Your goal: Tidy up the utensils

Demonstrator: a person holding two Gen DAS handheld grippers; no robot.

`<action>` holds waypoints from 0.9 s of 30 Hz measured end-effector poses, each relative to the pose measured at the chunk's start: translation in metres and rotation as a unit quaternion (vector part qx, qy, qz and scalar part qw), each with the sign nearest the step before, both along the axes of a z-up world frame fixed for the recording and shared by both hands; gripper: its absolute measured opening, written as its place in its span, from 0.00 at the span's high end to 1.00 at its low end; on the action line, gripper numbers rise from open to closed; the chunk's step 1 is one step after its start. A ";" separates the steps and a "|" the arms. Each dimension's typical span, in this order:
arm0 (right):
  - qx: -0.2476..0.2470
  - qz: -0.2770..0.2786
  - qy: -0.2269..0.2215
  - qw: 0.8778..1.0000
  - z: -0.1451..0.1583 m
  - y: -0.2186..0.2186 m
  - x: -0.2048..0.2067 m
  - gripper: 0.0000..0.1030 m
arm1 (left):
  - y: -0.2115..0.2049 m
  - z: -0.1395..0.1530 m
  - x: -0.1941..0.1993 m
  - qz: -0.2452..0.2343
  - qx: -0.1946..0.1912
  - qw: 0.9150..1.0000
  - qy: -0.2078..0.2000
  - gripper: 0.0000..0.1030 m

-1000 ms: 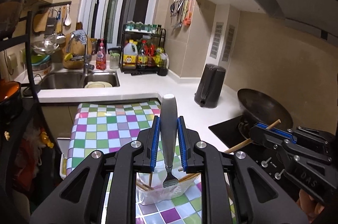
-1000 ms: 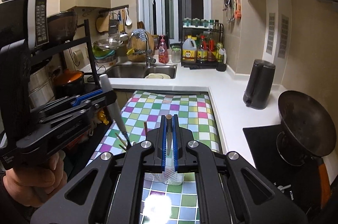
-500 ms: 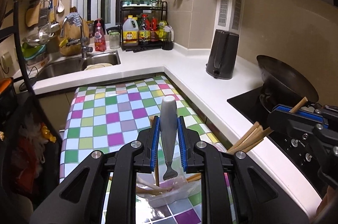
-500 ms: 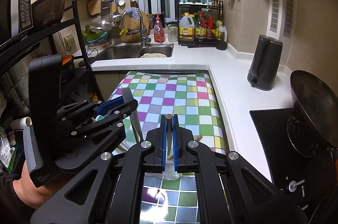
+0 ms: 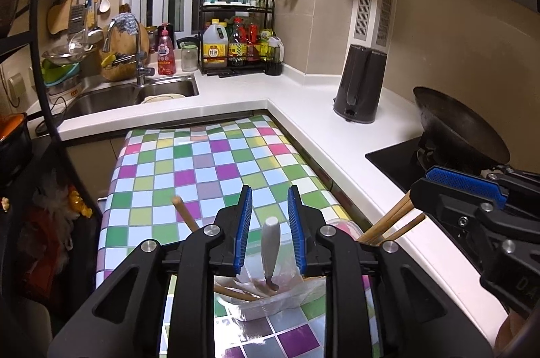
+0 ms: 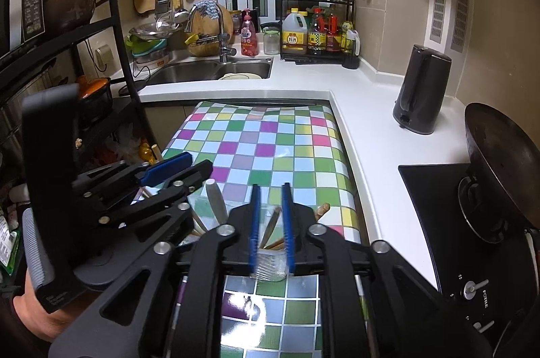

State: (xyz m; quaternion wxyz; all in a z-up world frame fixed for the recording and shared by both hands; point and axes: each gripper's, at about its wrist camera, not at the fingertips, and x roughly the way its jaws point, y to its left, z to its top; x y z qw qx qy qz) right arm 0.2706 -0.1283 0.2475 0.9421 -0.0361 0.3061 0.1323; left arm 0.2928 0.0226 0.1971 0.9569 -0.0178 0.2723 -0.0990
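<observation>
My left gripper [image 5: 270, 199] is opening; its blue pads stand apart from the grey-handled fork [image 5: 271, 243], which rests upright in a clear plastic container [image 5: 266, 304] beside a chopstick [image 5: 184, 213]. My right gripper [image 6: 270, 199] is opening too. A wooden chopstick [image 6: 271, 224] leans free between its pads inside a clear cup [image 6: 270, 267]. In the left wrist view the right gripper [image 5: 422, 189] hangs over a bundle of chopsticks [image 5: 388, 223]. In the right wrist view the left gripper [image 6: 199, 164] sits just left of the fork handle [image 6: 216, 199].
Both containers stand on a checkered tablecloth [image 5: 209, 162] beside the white counter [image 5: 337, 142]. A dark kettle [image 5: 359, 88] and a wok [image 5: 455, 128] on the hob are to the right. The sink [image 5: 135, 91] is at the back left, a black rack [image 6: 125, 54] to the left.
Both grippers came down over the containers. The left jaws parted and let the fork drop into the container. The right jaws parted from the chopstick.
</observation>
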 end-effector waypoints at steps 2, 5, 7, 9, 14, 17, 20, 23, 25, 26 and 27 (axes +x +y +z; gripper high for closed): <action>0.001 0.000 -0.010 1.000 0.008 -0.002 -0.008 0.80 | 0.005 0.008 -0.011 0.003 -0.004 1.000 -0.009 0.78; 0.009 0.003 -0.031 0.999 0.020 -0.006 -0.027 0.76 | 0.014 0.018 -0.032 0.012 -0.015 1.000 -0.022 0.71; 0.013 0.008 -0.050 0.999 0.027 -0.009 -0.044 0.71 | 0.021 0.021 -0.052 0.019 -0.029 0.999 -0.031 0.65; 0.016 0.013 -0.072 0.997 0.030 -0.013 -0.063 0.65 | 0.025 0.021 -0.073 0.027 -0.033 0.998 -0.041 0.60; 0.027 -0.001 -0.126 0.992 0.010 -0.032 -0.121 0.46 | 0.025 0.000 -0.127 0.054 -0.035 0.996 -0.062 0.42; 0.013 -0.034 -0.135 0.990 -0.023 -0.043 -0.144 0.30 | 0.022 -0.023 -0.152 0.067 -0.030 0.996 -0.059 0.31; -0.004 -0.061 -0.134 0.989 -0.060 -0.055 -0.155 0.20 | 0.015 -0.053 -0.174 0.088 -0.028 0.995 -0.049 0.19; -0.012 -0.077 -0.125 0.989 -0.091 -0.064 -0.153 0.18 | 0.011 -0.076 -0.181 0.103 -0.029 0.994 -0.036 0.13; -0.011 -0.089 -0.118 0.989 -0.107 -0.070 -0.148 0.18 | 0.007 -0.087 -0.180 0.110 -0.015 0.993 -0.030 0.11; -0.009 -0.091 -0.113 0.989 -0.114 -0.072 -0.146 0.18 | 0.006 -0.090 -0.180 0.115 -0.009 0.993 -0.027 0.11; -0.005 -0.092 -0.108 0.990 -0.121 -0.074 -0.143 0.18 | 0.006 -0.094 -0.178 0.123 -0.007 0.992 -0.024 0.11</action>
